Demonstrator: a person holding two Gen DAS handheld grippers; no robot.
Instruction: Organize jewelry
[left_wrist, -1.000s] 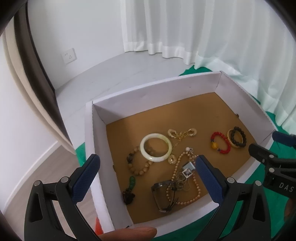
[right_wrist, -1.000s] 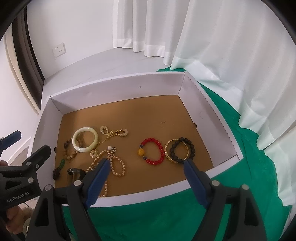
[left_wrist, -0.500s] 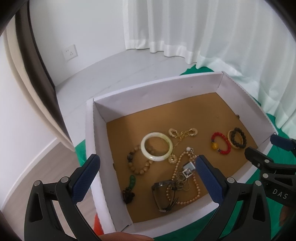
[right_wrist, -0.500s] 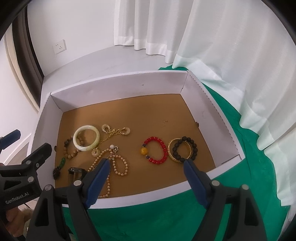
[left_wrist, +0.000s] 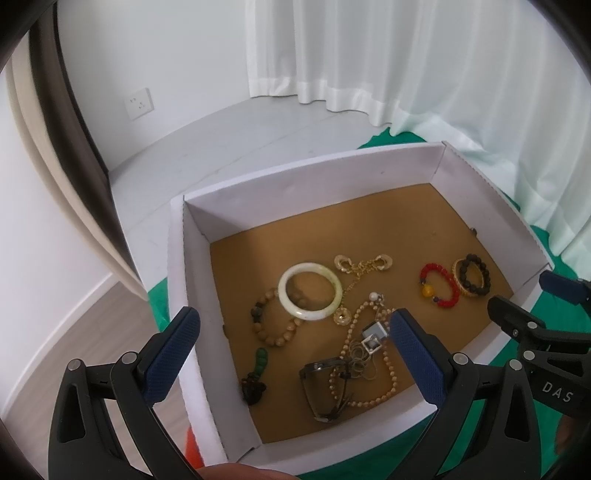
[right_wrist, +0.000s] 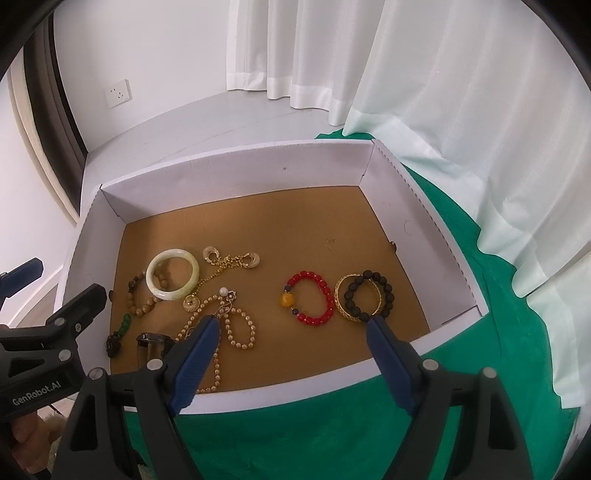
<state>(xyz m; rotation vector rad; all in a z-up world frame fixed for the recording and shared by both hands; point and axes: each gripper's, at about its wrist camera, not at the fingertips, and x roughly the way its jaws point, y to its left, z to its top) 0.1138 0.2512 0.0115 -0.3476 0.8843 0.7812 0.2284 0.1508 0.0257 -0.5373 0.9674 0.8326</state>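
Box (right_wrist: 236, 173) holding jade bangle (right_wrist: 172, 274), red bracelet (right_wrist: 309, 297), both tongs (left_wrist: 295, 358) (right_wrist: 291, 354) spread, empty.

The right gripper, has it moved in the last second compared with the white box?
Yes. In the left wrist view, the right gripper has drifted slightly left and up along the white box's near right corner, staying open and empty.

White curtains (right_wrist: 424, 74), grey floor (left_wrist: 229, 136), wall socket (right_wrist: 117, 92)

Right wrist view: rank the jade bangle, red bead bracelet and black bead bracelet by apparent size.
1. jade bangle and red bead bracelet: look about alike, so I won't split them.
2. black bead bracelet: slightly smaller, overlapping a gold bangle.
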